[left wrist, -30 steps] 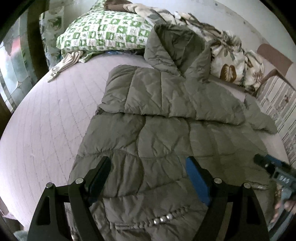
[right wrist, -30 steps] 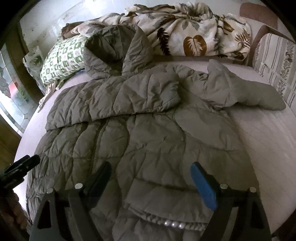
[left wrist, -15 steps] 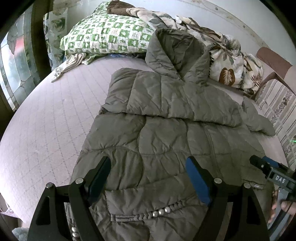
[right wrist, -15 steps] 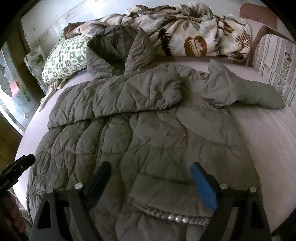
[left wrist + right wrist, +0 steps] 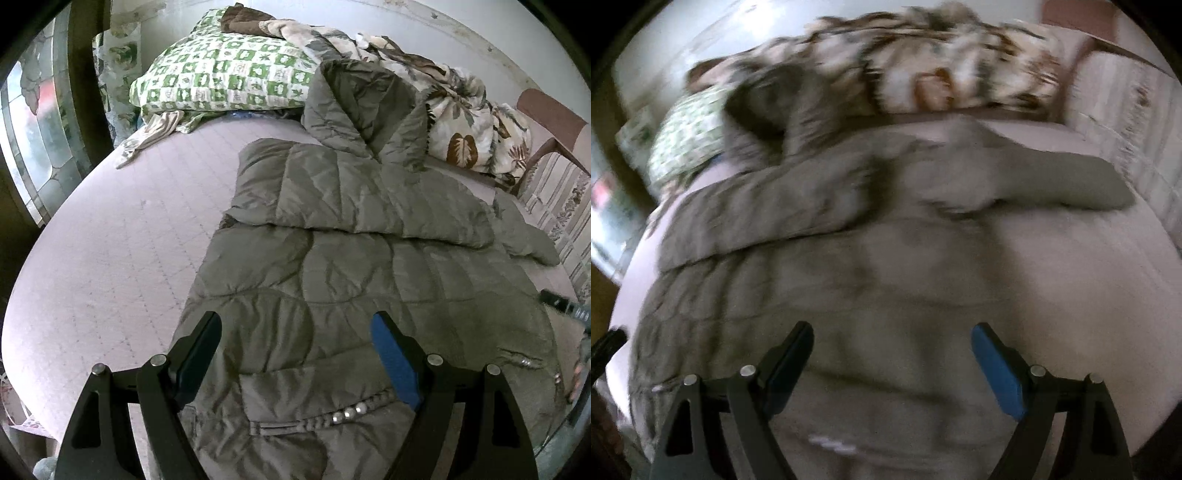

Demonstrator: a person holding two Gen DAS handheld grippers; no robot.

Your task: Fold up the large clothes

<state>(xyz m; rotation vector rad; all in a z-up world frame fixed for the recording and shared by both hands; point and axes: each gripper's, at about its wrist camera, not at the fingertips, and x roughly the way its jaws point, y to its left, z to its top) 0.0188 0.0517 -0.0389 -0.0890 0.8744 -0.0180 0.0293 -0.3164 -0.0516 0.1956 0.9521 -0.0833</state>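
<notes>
So the olive quilted puffer jacket point(image 5: 332, 280) is lying spread out on the pinkish mattress point(image 5: 110, 258), hood point(image 5: 362, 107) up near the green-and-white checked pillow point(image 5: 221, 77) and the leaf-print blanket point(image 5: 472, 129), with one sleeve folded across the chest and the other sleeve point(image 5: 1052, 184) sticking out toward the striped chair side. Left claw point(image 5: 295, 343) is spread wide over the lower part of the jacket with nothing pinched between its fingers, and the row of shiny snaps point(image 5: 347, 410) sits just below it. Compared with a second ago that view barely changes, just tilted up a touch so more of the pillow shows. The right claw point(image 5: 892, 350) is also spread wide and empty over the hem area, but its view has gone really blurry now where it was crisp before, and the jacket sits further left in it, with more bare mattress on the right. In the left view the right claw's tip point(image 5: 561, 306) has slid further out toward the right edge.
</notes>
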